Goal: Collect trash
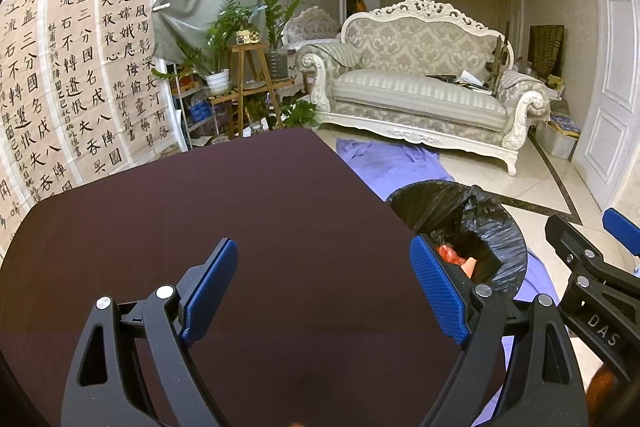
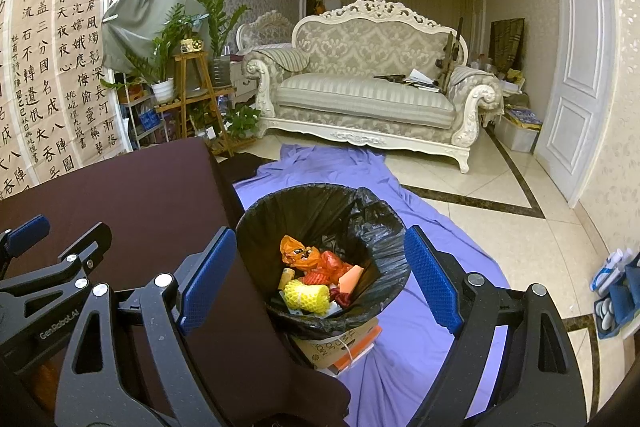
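Trash already down in the black-lined bin, just beside the dark table and perched on a stack of boxes over purple cloth. Right gripper above the bin, jaws wide, holding nothing; left gripper over the table, likewise wide and empty. Likely risks: nudging the bin off its stack, snagging the liner. Sofa and plants well apart.

ornate sofa on tiled floor, calligraphy scrolls beside potted plants
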Tool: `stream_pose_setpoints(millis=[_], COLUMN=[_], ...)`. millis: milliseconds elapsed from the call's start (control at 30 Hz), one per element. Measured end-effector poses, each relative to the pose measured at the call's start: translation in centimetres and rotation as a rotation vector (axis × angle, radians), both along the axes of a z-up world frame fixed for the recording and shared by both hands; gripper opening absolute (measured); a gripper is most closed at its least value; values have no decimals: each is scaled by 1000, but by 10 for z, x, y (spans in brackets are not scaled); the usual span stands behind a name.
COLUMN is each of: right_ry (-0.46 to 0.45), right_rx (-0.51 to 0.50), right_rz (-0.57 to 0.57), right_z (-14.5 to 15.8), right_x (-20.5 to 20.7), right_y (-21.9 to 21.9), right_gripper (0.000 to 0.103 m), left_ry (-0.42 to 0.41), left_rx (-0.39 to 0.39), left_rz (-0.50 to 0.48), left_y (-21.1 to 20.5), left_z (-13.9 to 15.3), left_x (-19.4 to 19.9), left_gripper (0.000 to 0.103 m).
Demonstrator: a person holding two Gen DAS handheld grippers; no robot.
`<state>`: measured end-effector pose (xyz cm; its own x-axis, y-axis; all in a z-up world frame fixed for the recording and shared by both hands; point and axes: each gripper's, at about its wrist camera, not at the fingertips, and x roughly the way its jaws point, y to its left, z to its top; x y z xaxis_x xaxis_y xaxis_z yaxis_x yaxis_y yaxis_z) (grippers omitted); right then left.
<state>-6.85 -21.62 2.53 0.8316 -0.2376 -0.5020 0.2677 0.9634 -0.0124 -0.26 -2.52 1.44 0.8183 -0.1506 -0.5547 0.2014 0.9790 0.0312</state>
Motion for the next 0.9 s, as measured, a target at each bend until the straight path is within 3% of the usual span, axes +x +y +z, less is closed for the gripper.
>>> stream_pose_setpoints(millis=[767,900], right_ry=[8,13], right_rx=[-1,-3], right_rz=[3,14], right_z=[-1,-7], right_x=[1,-2], right_y=[2,6], right_gripper=[84,84], left_ry=[-24,7], left_rx=[-14,-15], left_rz=[31,53], left_y=[-1,7], left_z=[8,6], left_x=[4,13], left_gripper=[85,85])
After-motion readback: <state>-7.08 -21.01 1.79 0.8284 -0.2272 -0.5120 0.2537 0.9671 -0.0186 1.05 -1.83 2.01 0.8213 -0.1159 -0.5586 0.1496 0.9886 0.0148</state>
